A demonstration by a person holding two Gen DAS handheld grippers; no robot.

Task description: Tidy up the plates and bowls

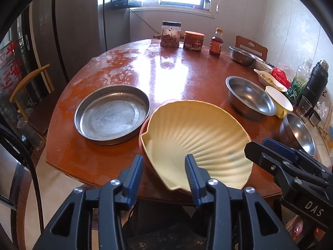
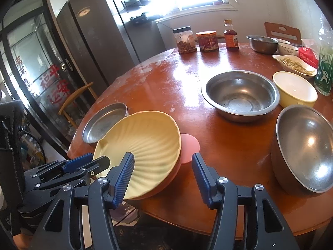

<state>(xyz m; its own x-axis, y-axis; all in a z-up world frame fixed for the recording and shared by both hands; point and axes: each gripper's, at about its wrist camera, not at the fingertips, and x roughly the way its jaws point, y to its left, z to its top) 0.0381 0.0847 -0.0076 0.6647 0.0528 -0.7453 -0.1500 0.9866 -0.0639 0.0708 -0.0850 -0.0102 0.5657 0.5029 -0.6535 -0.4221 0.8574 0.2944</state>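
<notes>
With both the left gripper [image 1: 164, 173] and right gripper [image 2: 163, 171] spread open, settle the yellow shell plate [image 1: 197, 133] squarely on the pink plate [image 2: 190, 148] beside the steel pan [image 1: 112, 113].

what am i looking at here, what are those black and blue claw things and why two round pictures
The claws are hand-held two-finger grippers, one per hand, each carrying a fisheye camera looking along its fingers; hence two round pictures. The left gripper and the right gripper are both open, holding nothing. On the round wooden table a yellow shell-shaped plate sits on a pink plate, near the front edge. Around them are a flat metal pan, steel bowls, a yellow bowl, and jars at the far side.
</notes>
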